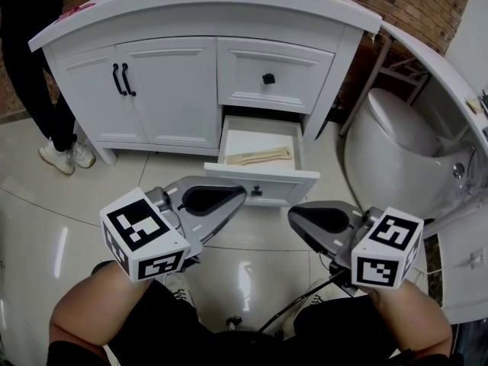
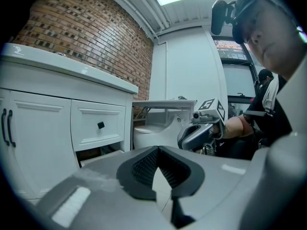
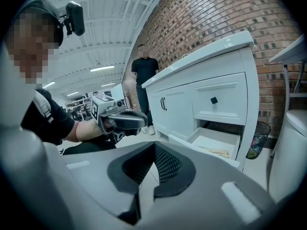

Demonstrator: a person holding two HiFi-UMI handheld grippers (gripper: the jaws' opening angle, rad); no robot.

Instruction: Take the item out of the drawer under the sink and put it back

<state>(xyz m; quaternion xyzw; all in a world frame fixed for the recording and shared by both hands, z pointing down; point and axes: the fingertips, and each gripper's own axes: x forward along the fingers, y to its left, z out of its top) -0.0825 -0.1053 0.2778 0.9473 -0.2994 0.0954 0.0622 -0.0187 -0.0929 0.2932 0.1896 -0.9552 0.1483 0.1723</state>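
Observation:
The white vanity's lower drawer (image 1: 263, 177) stands pulled out, and a flat pale wooden item (image 1: 259, 157) lies inside it on the bare bottom. The right gripper view shows the same drawer (image 3: 218, 143) with the item (image 3: 217, 151) in it. My left gripper (image 1: 242, 193) hovers just in front of the drawer's front panel, shut and empty. My right gripper (image 1: 292, 214) hangs a little lower to the right, jaws together with nothing between them. The two point towards each other: each gripper view shows the other gripper (image 2: 186, 139) (image 3: 142, 120) across the gap.
Above the open drawer is a shut drawer with a black knob (image 1: 268, 78); double cabinet doors (image 1: 145, 90) are to its left. A person in dark trousers (image 1: 34, 67) stands at the far left. A white toilet (image 1: 396, 151) is close on the right. The floor is glossy tile.

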